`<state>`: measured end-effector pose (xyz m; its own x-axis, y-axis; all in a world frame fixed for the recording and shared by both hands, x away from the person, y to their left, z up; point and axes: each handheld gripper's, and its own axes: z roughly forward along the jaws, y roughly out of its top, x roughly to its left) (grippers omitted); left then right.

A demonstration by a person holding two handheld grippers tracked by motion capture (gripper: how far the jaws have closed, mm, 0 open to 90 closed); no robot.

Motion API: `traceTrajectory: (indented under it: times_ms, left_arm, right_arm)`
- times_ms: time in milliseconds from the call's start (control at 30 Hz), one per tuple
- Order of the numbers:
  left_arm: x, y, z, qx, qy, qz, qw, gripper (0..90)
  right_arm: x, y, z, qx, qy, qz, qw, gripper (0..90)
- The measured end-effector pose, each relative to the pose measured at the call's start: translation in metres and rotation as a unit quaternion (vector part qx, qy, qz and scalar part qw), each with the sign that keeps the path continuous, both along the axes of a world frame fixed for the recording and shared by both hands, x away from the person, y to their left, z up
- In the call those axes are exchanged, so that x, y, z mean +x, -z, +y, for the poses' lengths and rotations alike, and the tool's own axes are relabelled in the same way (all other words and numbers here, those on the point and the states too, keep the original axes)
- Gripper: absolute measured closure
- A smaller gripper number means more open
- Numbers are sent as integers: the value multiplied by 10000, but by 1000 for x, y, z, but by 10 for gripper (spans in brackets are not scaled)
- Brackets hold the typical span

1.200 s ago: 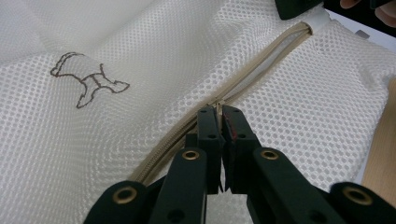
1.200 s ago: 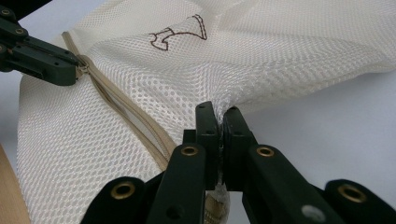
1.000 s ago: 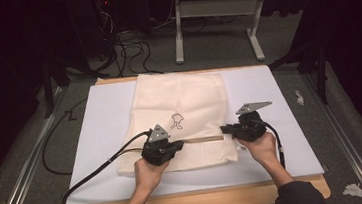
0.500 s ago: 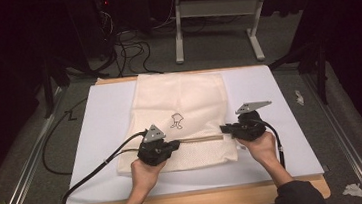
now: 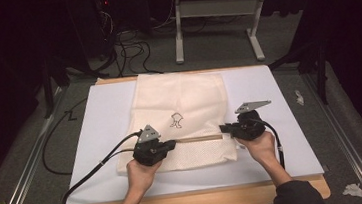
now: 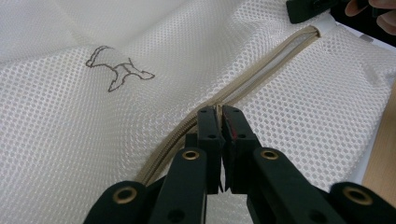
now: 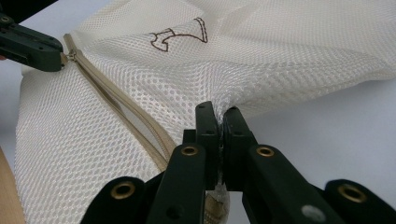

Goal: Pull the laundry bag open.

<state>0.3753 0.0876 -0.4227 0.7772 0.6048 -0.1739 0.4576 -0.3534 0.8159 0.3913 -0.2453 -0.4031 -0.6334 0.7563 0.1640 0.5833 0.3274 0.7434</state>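
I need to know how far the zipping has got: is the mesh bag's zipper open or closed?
Partly open: the zipper gapes between the left gripper and right gripper.

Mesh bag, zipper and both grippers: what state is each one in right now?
Mesh bag: flat on the white board, puckered at the pinched end.
Zipper: partly open along the middle.
Left gripper: shut on the zipper pull.
Right gripper: shut on the mesh bag by the zipper's end.
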Motion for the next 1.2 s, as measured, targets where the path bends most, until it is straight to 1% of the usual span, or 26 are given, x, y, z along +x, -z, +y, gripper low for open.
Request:
traceTrajectory:
  times_ms: [33, 67, 133, 233, 267, 333, 633, 867, 1000, 1100, 1200]
  left_arm:
    - [0, 0, 0, -2, -9, -5, 10000, 872]
    - [0, 0, 0, 17, 0, -15, 10000, 872]
    - [0, 0, 1, -28, -23, -11, 10000, 872]
    - [0, 0, 1, -33, -16, -14, 10000, 871]
    - [0, 0, 2, -11, -29, -28, 10000, 872]
    - [1, 0, 3, -65, -22, -1, 10000, 872]
    - [1, 0, 5, -56, -41, -65, 10000, 872]
    - [2, -1, 13, -105, -90, -61, 9999, 872]
    - [1, -1, 15, -77, -125, -71, 9999, 871]
    - [1, -1, 20, -110, -180, -64, 9998, 872]
    - [1, 0, 24, -112, -241, -59, 9996, 872]
  right_arm:
    - [0, 0, 0, 8, -15, -27, 10000, 890]
    - [0, 0, 1, 1, -3, 10, 10000, 890]
    - [0, 0, 1, 19, -6, -9, 10000, 890]
    - [0, 0, 1, 10, -17, -13, 10000, 890]
    - [0, 0, 1, -5, 4, -14, 10000, 890]
    - [1, 1, 0, 13, -20, -34, 10000, 890]
    - [1, 0, 0, 8, -24, -79, 10000, 890]
    - [0, -1, -2, -29, 26, -85, 10000, 890]
    - [1, -1, -2, 2, 41, -102, 9999, 890]
    - [1, 0, -3, 2, 53, -78, 10000, 890]
    - [2, 0, -4, -70, 57, -118, 9999, 889]
